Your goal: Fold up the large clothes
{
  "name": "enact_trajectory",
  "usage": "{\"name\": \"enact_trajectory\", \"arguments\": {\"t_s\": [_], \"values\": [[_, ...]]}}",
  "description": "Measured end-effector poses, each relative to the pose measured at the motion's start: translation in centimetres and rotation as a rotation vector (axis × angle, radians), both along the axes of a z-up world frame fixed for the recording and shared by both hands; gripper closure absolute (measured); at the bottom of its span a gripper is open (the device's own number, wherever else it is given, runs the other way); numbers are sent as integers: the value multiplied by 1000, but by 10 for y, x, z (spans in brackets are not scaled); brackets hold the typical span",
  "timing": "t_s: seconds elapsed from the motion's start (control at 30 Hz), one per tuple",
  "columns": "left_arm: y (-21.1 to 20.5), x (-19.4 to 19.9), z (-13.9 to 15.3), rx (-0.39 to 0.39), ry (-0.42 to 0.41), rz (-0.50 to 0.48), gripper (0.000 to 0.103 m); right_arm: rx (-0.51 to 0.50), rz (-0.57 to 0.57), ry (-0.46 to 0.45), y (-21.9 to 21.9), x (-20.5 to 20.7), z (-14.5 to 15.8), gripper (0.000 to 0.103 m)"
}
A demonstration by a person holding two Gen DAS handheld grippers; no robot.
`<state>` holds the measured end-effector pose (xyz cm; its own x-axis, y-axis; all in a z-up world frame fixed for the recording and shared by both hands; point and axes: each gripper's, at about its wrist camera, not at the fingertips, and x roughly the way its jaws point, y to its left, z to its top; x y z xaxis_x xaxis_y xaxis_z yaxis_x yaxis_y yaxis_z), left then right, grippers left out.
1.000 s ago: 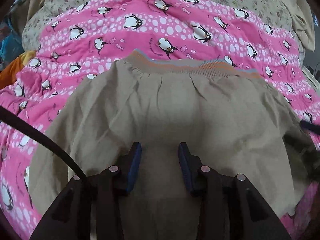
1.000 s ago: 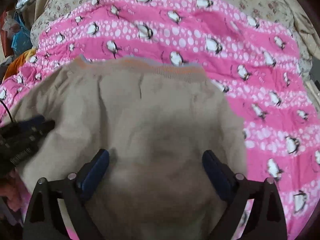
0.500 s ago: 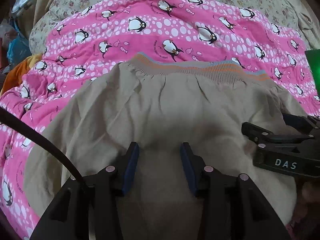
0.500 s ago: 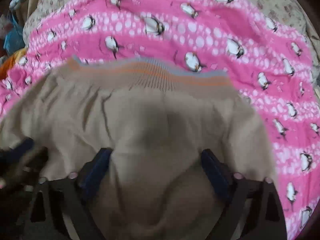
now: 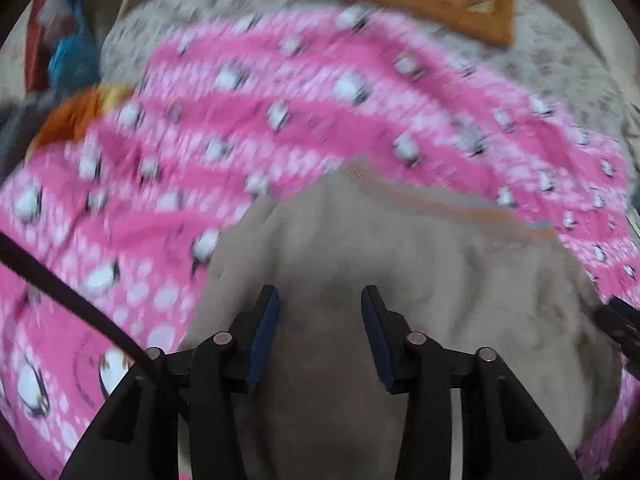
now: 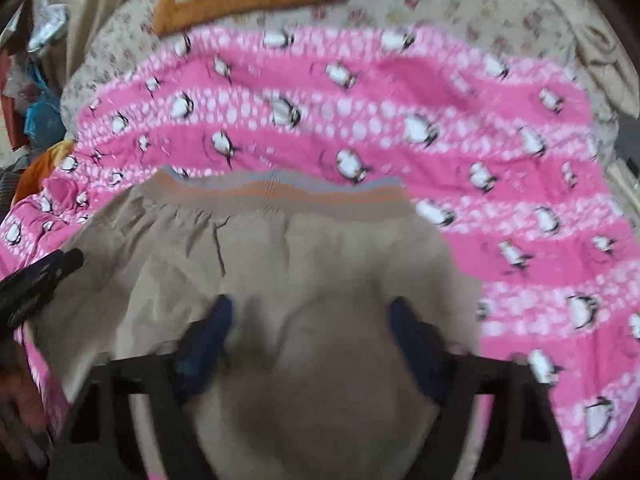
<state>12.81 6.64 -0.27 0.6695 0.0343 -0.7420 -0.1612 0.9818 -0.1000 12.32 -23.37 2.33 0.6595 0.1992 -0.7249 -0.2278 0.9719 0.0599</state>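
Matt, seemingly woven beige garment (image 6: 320, 280)

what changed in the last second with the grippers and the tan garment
The right gripper narrowed from a wide gap and its jaws are closing, with the tan garment between them. The left gripper swung left, so more of the pink penguin blanket fills its blurred view; its jaws are closing too, and no grip on the cloth shows. The garment stays spread on the blanket, striped hem at the far edge.

Your two black grippers, blue-padded

Your left gripper (image 5: 320, 300) shows silver screw heads behind blue pads (image 5: 266, 332), a black cable (image 5: 72, 304) trailing beside the jaws; your right gripper (image 6: 316, 320) blurs.
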Motion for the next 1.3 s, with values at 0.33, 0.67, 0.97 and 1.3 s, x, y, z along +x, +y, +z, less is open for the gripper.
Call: {"name": "enact_trajectory", "arguments": {"t_s": [0.33, 0.67, 0.97, 1.3], "values": [[19, 6, -16, -84, 22, -35, 87, -168, -58, 38, -29, -2, -48, 83], [55, -98, 20, -187, -98, -13, 61, -66, 2, -97, -45, -80, 30, 33], [41, -111, 38, -260, -237, -103, 90, -3, 29, -107, -40, -107, 19, 36], [53, -78, -8, -371, -11, -4, 103, -103, 6, 119, -17, -84, -39, 36]]}}
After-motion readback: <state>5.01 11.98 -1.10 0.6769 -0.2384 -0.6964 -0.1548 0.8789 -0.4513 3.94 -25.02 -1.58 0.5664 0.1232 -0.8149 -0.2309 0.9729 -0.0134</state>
